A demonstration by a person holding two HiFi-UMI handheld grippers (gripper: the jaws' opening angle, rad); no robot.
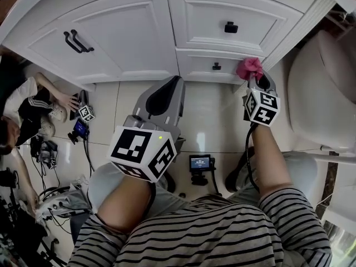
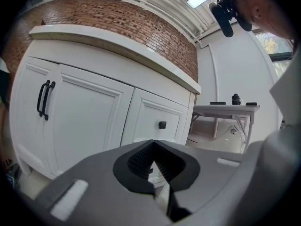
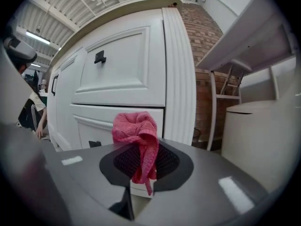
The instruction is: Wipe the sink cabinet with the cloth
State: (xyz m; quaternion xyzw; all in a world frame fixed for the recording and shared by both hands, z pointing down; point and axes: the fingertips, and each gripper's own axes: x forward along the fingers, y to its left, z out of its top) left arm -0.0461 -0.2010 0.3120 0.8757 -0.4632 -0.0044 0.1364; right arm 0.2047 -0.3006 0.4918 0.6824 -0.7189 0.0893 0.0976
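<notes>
The white sink cabinet [image 1: 139,32] fills the top of the head view, with a door at left and two drawers at right. My right gripper [image 1: 255,78] is shut on a bunched pink cloth [image 1: 250,68], which sits at the right end of the lower drawer [image 1: 214,67], touching or almost touching its front. In the right gripper view the pink cloth [image 3: 137,135] sticks up from between the jaws, close before the lower drawer [image 3: 117,121]. My left gripper [image 1: 167,87] hangs shut and empty over the floor, short of the cabinet [image 2: 94,107].
Black handles mark the door [image 1: 78,41] and a black knob the upper drawer [image 1: 231,27]. A white toilet or tub [image 1: 322,88] stands at right. A person [image 1: 22,115] crouches at left among cables. A small camera device [image 1: 200,163] lies on the tiled floor.
</notes>
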